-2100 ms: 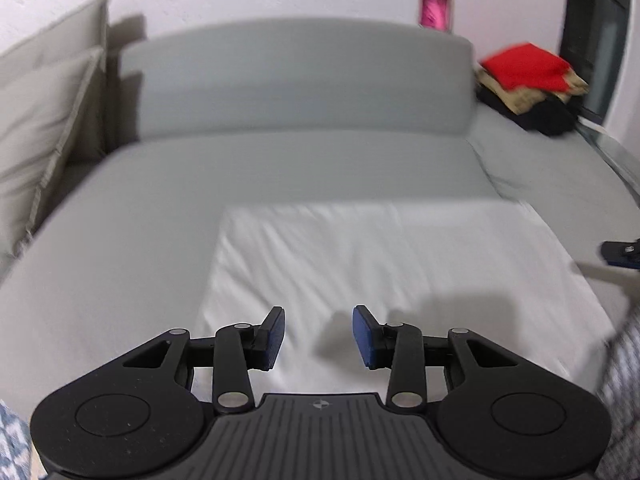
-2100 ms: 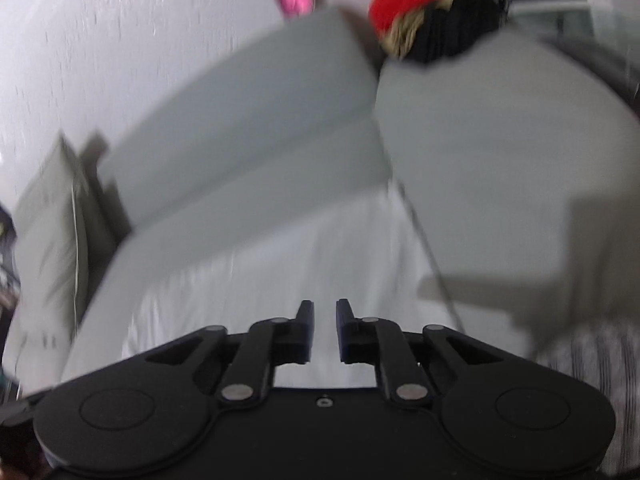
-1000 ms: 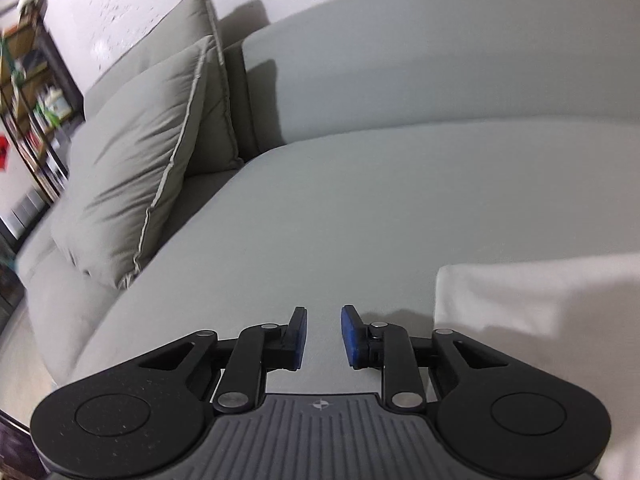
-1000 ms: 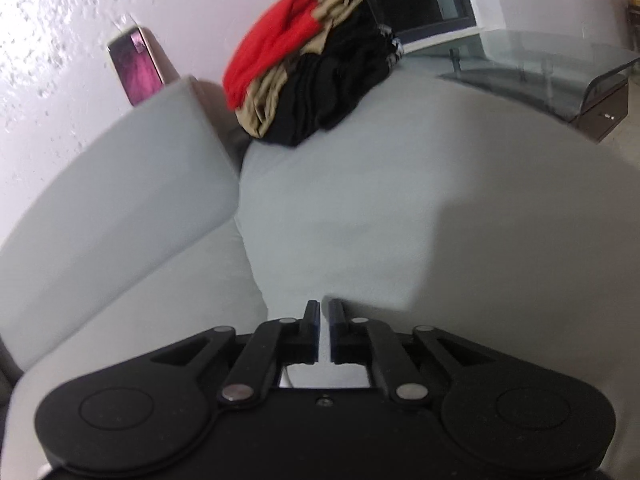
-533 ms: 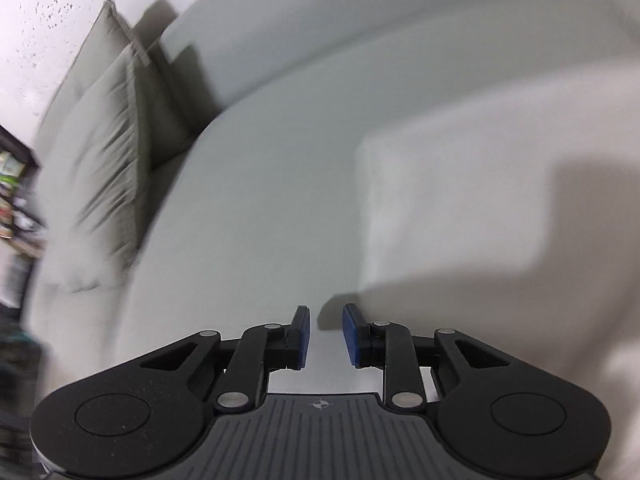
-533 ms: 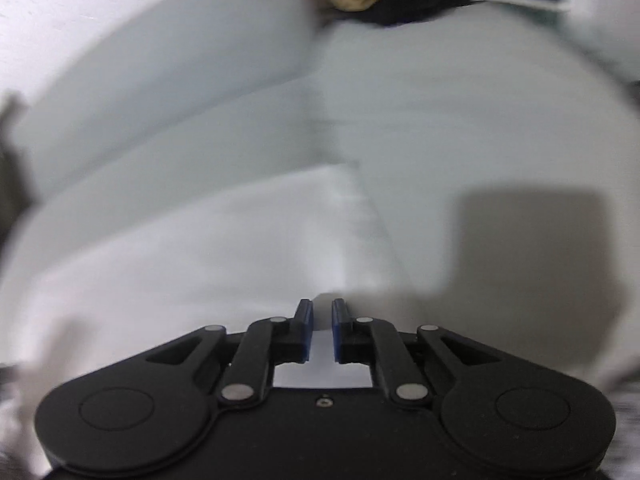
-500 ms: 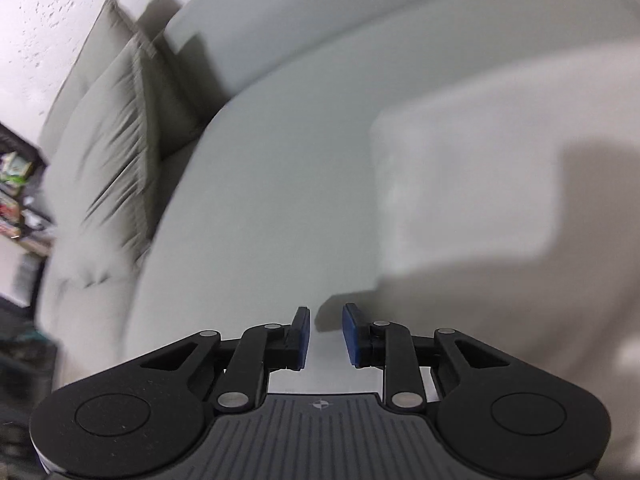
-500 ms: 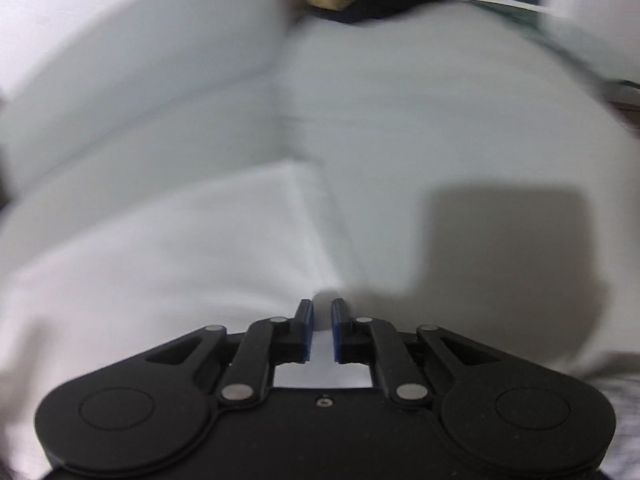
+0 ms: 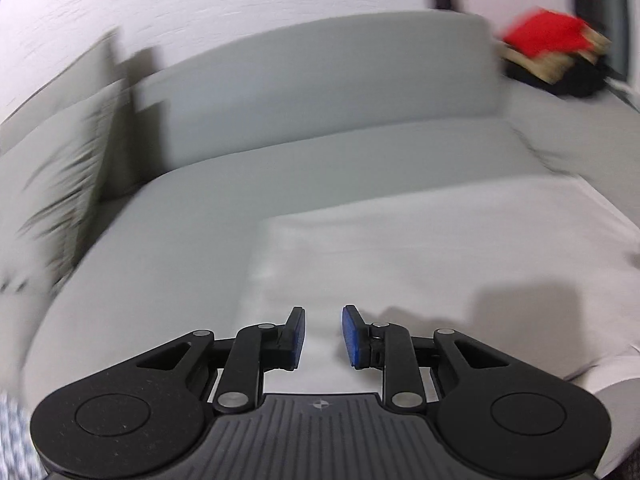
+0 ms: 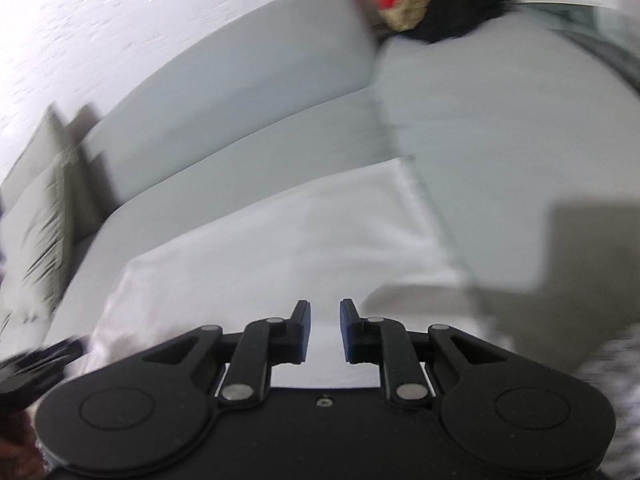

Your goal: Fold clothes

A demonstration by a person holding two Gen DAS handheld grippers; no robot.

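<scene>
Since a second ago, both handheld grippers have swung back from the sofa's outer ends to face the white garment (image 9: 440, 248) again. The left gripper (image 9: 322, 336) hangs just above the garment's near left corner, its blue pads (image 9: 352, 338) parting a little with nothing between them. The right gripper (image 10: 324, 330) hovers over the garment's near right part, its jaws also opening and empty; cloth shows only behind the gap, not in it.

The garment lies flat as a neat rectangle ahead of both grippers, its left edge straight and doubled — likely already folded at least once. Both grippers sit at its near edge, probably so that each can take a corner for the next fold.

The surface is a pale grey sofa (image 9: 340, 92) with a low backrest beyond the garment. Beige cushions (image 9: 52, 168) lean far to the left. Far ahead and to the right sits a pile of clothes (image 10: 432, 4) — red on top, tan and black beneath. A textured white wall rises behind. Both views are blurred by motion.
</scene>
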